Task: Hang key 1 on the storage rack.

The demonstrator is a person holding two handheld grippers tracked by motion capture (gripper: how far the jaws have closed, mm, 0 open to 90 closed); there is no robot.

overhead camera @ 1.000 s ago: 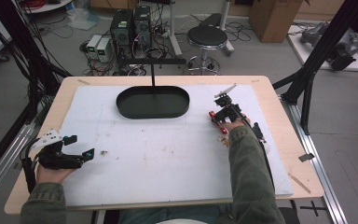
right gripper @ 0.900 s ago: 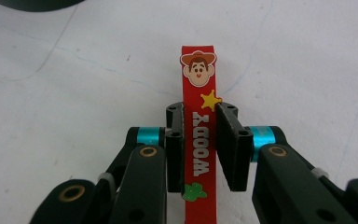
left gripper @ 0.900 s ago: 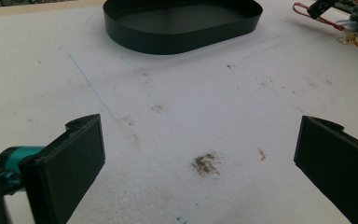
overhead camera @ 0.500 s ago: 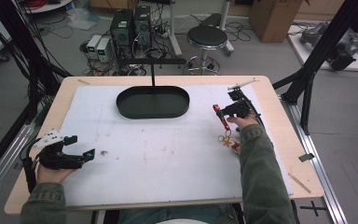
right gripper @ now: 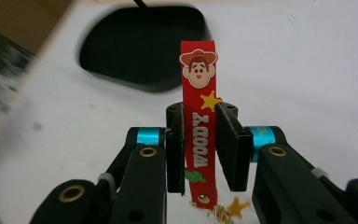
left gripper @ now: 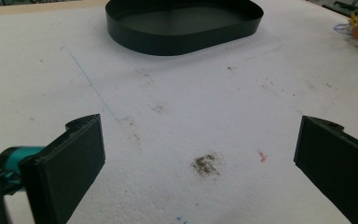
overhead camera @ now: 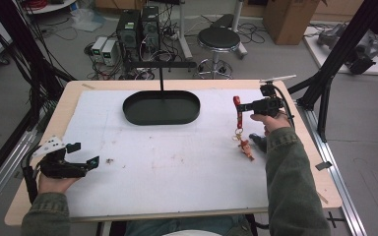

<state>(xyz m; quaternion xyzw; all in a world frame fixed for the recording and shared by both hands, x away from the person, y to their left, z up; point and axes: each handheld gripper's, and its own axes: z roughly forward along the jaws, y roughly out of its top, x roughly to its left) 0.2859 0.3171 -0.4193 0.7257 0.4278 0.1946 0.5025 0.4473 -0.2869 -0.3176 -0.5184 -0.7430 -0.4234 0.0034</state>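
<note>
**Red strap pinched, charms trailing on the mat**

The right gripper (overhead camera: 239,106) has its jaws clamped narrow on the red keychain strap (right gripper: 198,121); the charms (overhead camera: 244,145) hang below it, touching the white mat (overhead camera: 177,167). The black tray (overhead camera: 161,107) lies ahead with nothing between. The left gripper (left gripper: 200,158) rests far across, jaws wide, empty.

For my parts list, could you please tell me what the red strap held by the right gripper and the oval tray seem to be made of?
The red strap looks like soft moulded rubber or PVC, matte, with a raised cartoon face, star and lettering; the gold charms below it look metallic. The right gripper has its jaws shut on it. The oval tray looks like thin sheet metal or plastic, dark satin, with a low upright wall.
</note>
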